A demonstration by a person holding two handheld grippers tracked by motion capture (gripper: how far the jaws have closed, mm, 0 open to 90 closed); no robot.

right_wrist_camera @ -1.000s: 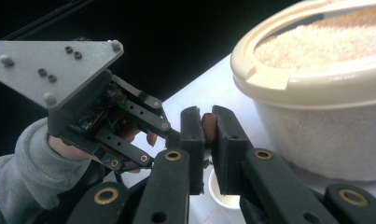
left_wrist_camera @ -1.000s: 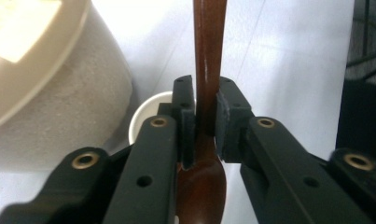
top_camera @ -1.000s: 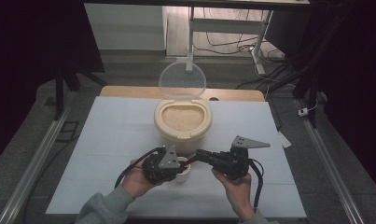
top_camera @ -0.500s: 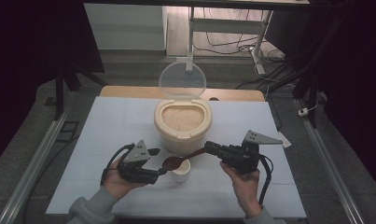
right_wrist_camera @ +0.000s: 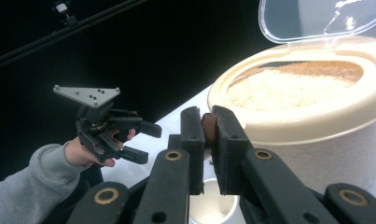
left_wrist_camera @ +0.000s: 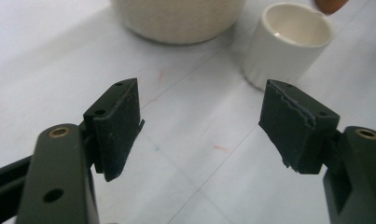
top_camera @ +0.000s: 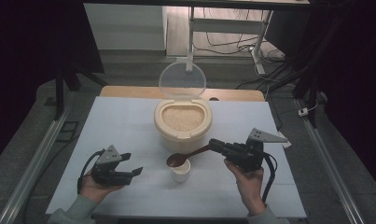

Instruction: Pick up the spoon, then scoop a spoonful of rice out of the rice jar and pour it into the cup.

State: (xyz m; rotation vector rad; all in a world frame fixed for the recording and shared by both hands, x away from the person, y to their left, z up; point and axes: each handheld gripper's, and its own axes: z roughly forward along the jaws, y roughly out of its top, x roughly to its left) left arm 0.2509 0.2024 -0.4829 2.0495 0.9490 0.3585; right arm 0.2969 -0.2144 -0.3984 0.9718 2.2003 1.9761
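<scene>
A cream container [top_camera: 181, 122] full of rice [top_camera: 181, 117] stands mid-table with its clear lid [top_camera: 182, 80] tipped up. In front of it sits a small white cup [top_camera: 180, 170]. My right gripper [top_camera: 213, 144] is shut on the handle of a brown spoon [top_camera: 178, 159], whose bowl hovers over the cup. In the right gripper view the jaws pinch the spoon handle [right_wrist_camera: 208, 128] beside the container [right_wrist_camera: 316, 116]. My left gripper [top_camera: 133, 164] stands open at the front left, apart from the cup. The left gripper view has the cup [left_wrist_camera: 288, 44] beyond its empty, spread jaws.
The white table [top_camera: 120, 126] has free room on both sides of the container. A wooden board edge [top_camera: 129, 92] runs along the back. Metal rails [top_camera: 36, 154] flank the table.
My left gripper has let go of the cup and drawn back to the left, open. The right gripper has moved right a little, keeping the spoon over the cup.
</scene>
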